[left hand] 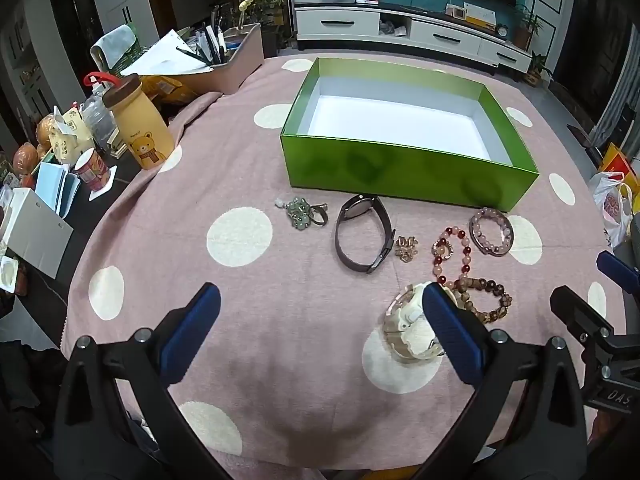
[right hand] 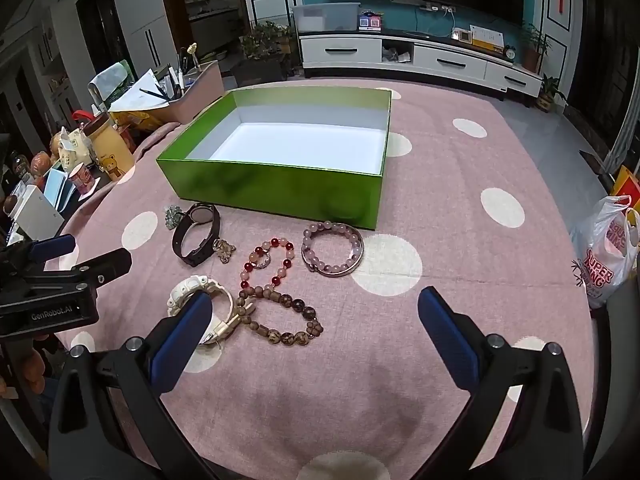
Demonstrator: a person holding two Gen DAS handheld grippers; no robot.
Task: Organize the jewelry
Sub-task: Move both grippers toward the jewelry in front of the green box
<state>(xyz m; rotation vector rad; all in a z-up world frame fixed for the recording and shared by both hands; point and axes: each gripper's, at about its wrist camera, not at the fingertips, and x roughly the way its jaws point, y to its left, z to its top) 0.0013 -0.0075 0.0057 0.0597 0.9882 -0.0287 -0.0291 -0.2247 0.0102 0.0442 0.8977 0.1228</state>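
A green box (left hand: 408, 170) (right hand: 272, 188) with a white inside stands open on the pink dotted cloth. In front of it lie a green bead charm (left hand: 301, 213), a dark watch (left hand: 360, 232) (right hand: 197, 236), a small gold piece (left hand: 405, 248), a red and pink bead bracelet (left hand: 451, 254) (right hand: 269, 260), a mauve bead bracelet (left hand: 491, 231) (right hand: 334, 248), a brown bead bracelet (left hand: 486, 298) (right hand: 280, 316) and a white watch (left hand: 404, 328) (right hand: 200, 300). My left gripper (left hand: 320, 332) is open above the cloth, its right finger over the white watch. My right gripper (right hand: 316, 334) is open, near the brown bracelet.
Clutter fills the table's left side: a bear-print bottle (left hand: 140, 128), a cup (left hand: 93, 168), a pen holder (left hand: 224, 60) and papers. A plastic bag (right hand: 608, 256) hangs off the right edge. A TV cabinet (left hand: 408, 32) stands beyond the table.
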